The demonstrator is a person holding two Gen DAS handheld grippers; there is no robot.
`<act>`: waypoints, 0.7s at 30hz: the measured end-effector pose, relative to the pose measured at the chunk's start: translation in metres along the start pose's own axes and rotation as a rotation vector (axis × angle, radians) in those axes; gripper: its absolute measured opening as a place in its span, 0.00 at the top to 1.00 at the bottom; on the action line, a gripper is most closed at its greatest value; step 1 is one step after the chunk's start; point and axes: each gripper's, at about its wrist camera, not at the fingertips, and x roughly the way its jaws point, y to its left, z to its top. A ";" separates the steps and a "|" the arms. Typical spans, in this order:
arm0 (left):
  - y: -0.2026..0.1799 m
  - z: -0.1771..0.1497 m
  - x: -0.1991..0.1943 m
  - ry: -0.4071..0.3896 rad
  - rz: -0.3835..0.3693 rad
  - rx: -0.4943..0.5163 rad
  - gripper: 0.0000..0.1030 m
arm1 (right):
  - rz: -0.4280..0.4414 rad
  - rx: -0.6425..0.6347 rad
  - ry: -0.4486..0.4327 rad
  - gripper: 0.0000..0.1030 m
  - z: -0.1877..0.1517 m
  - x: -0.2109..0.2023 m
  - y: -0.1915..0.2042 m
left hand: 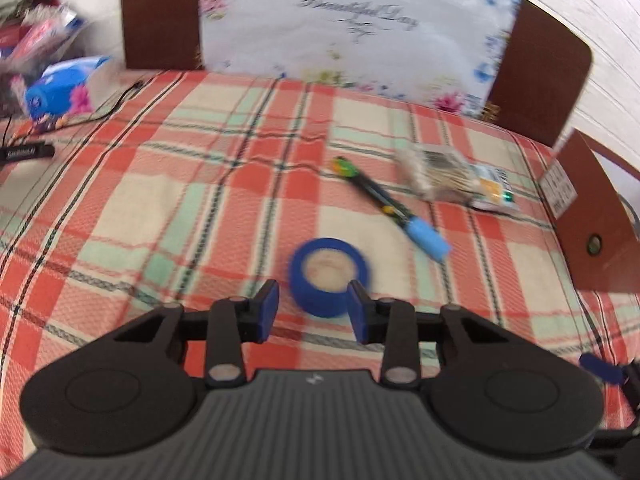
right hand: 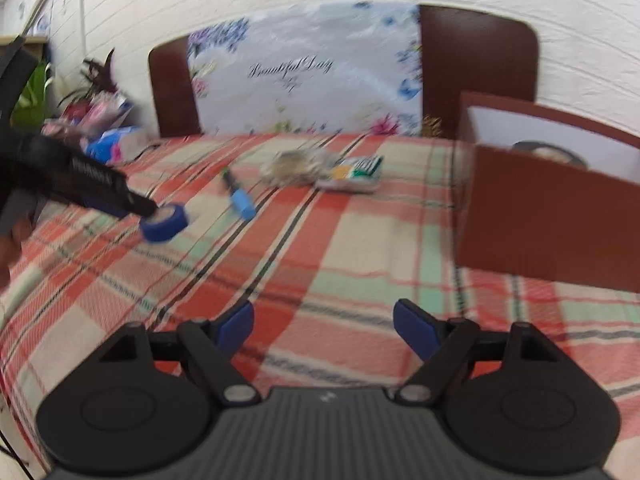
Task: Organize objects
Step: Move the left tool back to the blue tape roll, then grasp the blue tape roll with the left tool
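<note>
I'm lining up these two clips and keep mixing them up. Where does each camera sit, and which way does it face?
Left wrist: sits on the left claw, faces across the plaid bedcover toward the headboard; its blue fingers flank the blue tape roll.
Right wrist: sits on the right claw, open over bare cover, faces the same headboard; the left claw shows at the far left edge, brown box on the right.
Shared: tape roll, pen, packet, floral pillow.

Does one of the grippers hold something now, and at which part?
Nothing is firmly held. The left gripper is open around the blue tape roll, one finger touching its side. The right gripper is open, empty.
</note>
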 end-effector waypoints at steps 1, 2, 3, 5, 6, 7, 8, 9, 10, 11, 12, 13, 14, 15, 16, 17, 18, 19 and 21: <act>0.006 0.002 0.003 0.004 -0.009 -0.017 0.63 | -0.011 -0.009 0.020 0.23 -0.006 0.007 0.003; 0.011 0.003 0.007 0.006 -0.016 -0.029 0.63 | -0.017 -0.016 -0.003 0.19 -0.011 0.008 0.004; 0.012 0.005 0.010 0.007 -0.023 -0.033 0.63 | -0.011 -0.027 -0.012 0.16 -0.012 0.007 0.005; 0.009 0.007 0.018 0.005 -0.038 -0.018 0.63 | -0.001 -0.017 -0.004 0.14 -0.010 0.007 0.003; 0.006 0.008 0.023 0.005 -0.027 0.003 0.62 | 0.006 -0.008 -0.005 0.14 -0.011 0.005 0.001; 0.001 0.008 0.028 0.007 -0.003 0.023 0.63 | 0.010 -0.005 -0.006 0.14 -0.011 0.005 0.000; 0.003 0.007 0.035 0.017 0.026 0.035 0.65 | 0.010 -0.005 -0.007 0.14 -0.011 0.005 0.000; 0.003 0.006 0.040 0.030 0.032 0.037 0.67 | 0.009 -0.008 -0.008 0.13 -0.011 0.005 0.000; 0.005 0.005 0.045 0.038 0.024 0.037 0.68 | 0.007 -0.009 -0.009 0.13 -0.011 0.005 0.001; 0.004 0.004 0.047 0.042 0.035 0.044 0.70 | 0.007 -0.010 -0.009 0.13 -0.011 0.005 0.001; 0.003 0.002 0.048 0.038 0.049 0.053 0.77 | 0.008 -0.009 -0.009 0.13 -0.011 0.006 0.002; 0.001 0.002 0.047 0.035 0.052 0.057 0.80 | 0.010 -0.010 -0.010 0.13 -0.011 0.007 0.001; 0.000 0.002 0.045 0.044 0.028 0.046 0.81 | 0.010 -0.010 -0.010 0.13 -0.011 0.007 0.001; -0.003 0.000 0.042 0.062 -0.025 0.031 0.81 | 0.007 -0.012 -0.011 0.13 -0.011 0.007 0.002; -0.010 -0.003 0.040 0.085 -0.086 0.027 0.81 | 0.001 -0.016 -0.011 0.13 -0.011 0.006 0.003; -0.023 -0.008 0.039 0.097 -0.121 0.044 0.81 | -0.007 -0.023 -0.012 0.13 -0.011 0.005 0.005; -0.038 -0.015 0.036 0.099 -0.138 0.081 0.81 | -0.014 -0.034 -0.013 0.13 -0.011 0.003 0.006; -0.052 -0.020 0.034 0.099 -0.155 0.117 0.81 | -0.014 -0.045 -0.015 0.14 -0.012 0.001 0.008; -0.084 -0.034 0.030 0.124 -0.241 0.176 0.81 | 0.007 -0.076 -0.018 0.14 -0.013 -0.004 0.013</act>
